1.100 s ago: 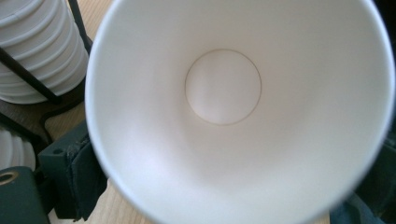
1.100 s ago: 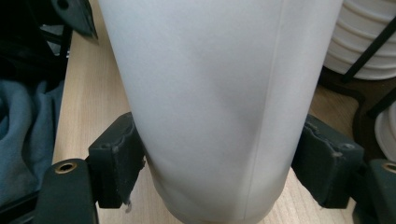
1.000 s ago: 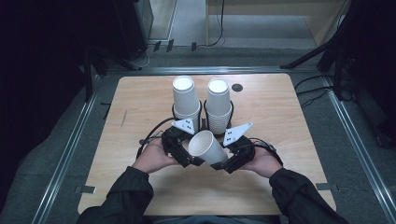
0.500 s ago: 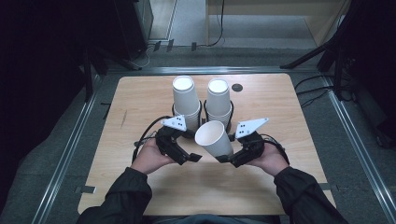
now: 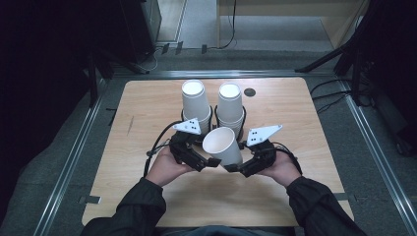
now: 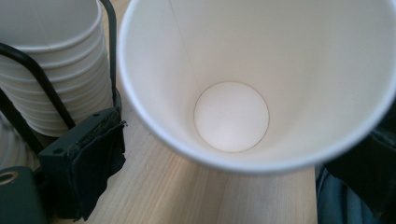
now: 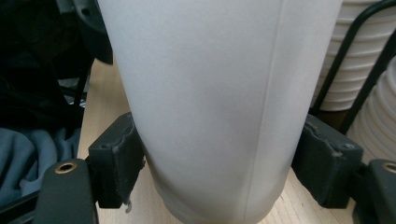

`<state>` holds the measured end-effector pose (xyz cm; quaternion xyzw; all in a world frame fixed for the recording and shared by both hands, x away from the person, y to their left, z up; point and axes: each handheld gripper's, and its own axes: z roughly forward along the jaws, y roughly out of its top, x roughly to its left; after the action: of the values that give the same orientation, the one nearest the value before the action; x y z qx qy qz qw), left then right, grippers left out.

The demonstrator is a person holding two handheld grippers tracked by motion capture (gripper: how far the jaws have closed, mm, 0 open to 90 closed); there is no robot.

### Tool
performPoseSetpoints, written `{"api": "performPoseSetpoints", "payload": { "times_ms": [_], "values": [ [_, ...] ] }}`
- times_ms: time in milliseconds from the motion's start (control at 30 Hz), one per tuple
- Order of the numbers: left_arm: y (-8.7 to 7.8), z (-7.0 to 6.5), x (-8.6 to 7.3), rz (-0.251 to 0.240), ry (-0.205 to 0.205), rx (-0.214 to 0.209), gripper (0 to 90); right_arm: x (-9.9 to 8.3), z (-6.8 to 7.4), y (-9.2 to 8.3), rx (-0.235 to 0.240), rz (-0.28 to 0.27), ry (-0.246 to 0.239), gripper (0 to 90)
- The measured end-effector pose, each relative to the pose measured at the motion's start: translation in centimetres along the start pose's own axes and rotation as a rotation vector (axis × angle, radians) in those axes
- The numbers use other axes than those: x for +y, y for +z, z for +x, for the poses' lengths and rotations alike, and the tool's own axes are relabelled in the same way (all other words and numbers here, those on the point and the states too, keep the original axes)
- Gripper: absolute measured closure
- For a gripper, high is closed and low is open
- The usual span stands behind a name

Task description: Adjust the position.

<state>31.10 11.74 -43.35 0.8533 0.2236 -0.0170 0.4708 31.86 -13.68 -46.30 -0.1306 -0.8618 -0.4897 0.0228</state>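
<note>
One loose paper cup [image 5: 223,146] and two stacks of cups make up the count: the left stack [image 5: 194,101] and the right stack [image 5: 230,103], each standing mouth down in its own black wire holder [image 5: 214,114] on the wooden table [image 5: 305,123]. How many cups sit in each stack cannot be told, though many nested rims show beside the jaws in both gripper views. There are two grippers, one in each of the person's hands.

The right gripper [image 5: 235,168] holds the loose cup: in the right gripper view its two black pads [image 7: 116,158] press on either side of the cup's lower wall [image 7: 210,102], near the base. The cup is tilted, its open mouth turned up and toward the left hand, and it hangs between the two grippers, just in front of the stacks.

The left gripper [image 5: 212,162] points inward at the cup. In its own view the cup's mouth [image 6: 233,116] lies right ahead, and one jaw pad [image 6: 84,163] stands outside the rim; whether its jaws are wide or narrow cannot be told.

Both forearms come in from below, with the hands angled toward each other and each grey plate [image 5: 263,133] facing up.
</note>
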Motion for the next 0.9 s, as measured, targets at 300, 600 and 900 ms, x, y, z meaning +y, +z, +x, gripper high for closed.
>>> {"api": "performPoseSetpoints", "payload": {
  "times_ms": [300, 600, 900],
  "values": [
    [0.6, -0.4, 0.5, -0.044, -0.018, -0.012, 2.7, 0.2, 0.5, 0.9, 0.012, 0.018, -0.020, 23.4],
    [0.4, -0.9, 0.4, -0.075, -0.005, -0.029, 14.3, 0.3, 0.5, 1.0, 0.013, 0.023, -0.039, 23.6],
    [0.4, -0.9, 0.5, -0.038, -0.005, -0.020, 20.3, 0.2, 0.6, 1.2, 0.004, 0.063, -0.031, 22.6]
  ]
}}
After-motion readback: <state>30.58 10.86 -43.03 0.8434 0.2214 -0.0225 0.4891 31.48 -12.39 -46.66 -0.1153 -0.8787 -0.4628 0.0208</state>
